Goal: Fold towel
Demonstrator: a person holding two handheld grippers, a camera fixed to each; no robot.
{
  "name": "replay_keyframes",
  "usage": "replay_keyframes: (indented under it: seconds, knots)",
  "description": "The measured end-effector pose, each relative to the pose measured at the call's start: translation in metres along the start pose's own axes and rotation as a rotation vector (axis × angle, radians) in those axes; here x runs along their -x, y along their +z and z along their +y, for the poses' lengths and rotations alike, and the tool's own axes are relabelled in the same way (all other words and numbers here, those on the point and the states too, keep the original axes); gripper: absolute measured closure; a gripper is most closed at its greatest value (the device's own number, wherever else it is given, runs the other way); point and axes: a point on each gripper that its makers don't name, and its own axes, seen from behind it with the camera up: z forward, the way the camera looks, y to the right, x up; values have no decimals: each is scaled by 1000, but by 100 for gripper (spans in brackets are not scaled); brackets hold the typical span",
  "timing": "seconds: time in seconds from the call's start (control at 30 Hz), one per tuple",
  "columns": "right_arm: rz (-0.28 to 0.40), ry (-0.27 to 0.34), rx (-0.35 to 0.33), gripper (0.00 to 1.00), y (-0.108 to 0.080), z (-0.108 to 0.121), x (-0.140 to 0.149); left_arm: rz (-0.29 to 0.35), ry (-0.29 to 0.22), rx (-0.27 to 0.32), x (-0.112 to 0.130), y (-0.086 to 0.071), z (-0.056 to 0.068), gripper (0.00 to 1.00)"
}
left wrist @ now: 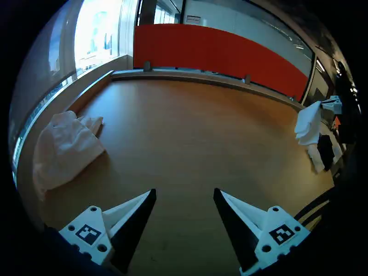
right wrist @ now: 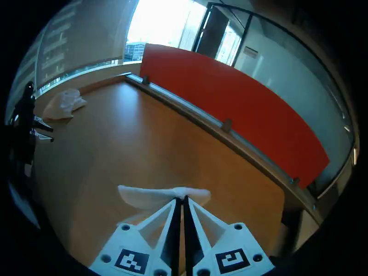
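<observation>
My right gripper [right wrist: 182, 199] is shut on a white towel [right wrist: 161, 195], pinching its edge just above the wooden table [right wrist: 129, 138]. The left gripper view shows that same towel [left wrist: 309, 123] hanging in folds from the right gripper [left wrist: 334, 105] at the table's far right. My left gripper [left wrist: 184, 192] stands open low over bare wood with nothing between its fingers. It appears as a dark shape [right wrist: 27, 123] at the left edge of the right gripper view.
A crumpled pile of white towels [left wrist: 64, 148] lies at the table's left by the window ledge, also seen far off [right wrist: 64, 104]. A red partition [left wrist: 216, 50] with a raised rail lines the table's back edge. Dark and white cloths [left wrist: 325, 154] lie at the right.
</observation>
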Motion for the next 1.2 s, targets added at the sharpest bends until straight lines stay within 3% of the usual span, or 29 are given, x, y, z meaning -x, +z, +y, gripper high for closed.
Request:
replay_keyframes:
  seconds: [0.3, 0.6, 1.2]
  knots:
    - [-47, 46, 51, 97, -9, 50, 41, -2, 8, -7, -2, 0, 4, 8]
    - [-85, 82, 83, 97, -10, 82, 74, -2, 13, -15, -6, 1, 10, 8]
    - [-151, 112, 112, 97, -15, 103, 121, -3, 36, -13, -11, 1, 20, 8]
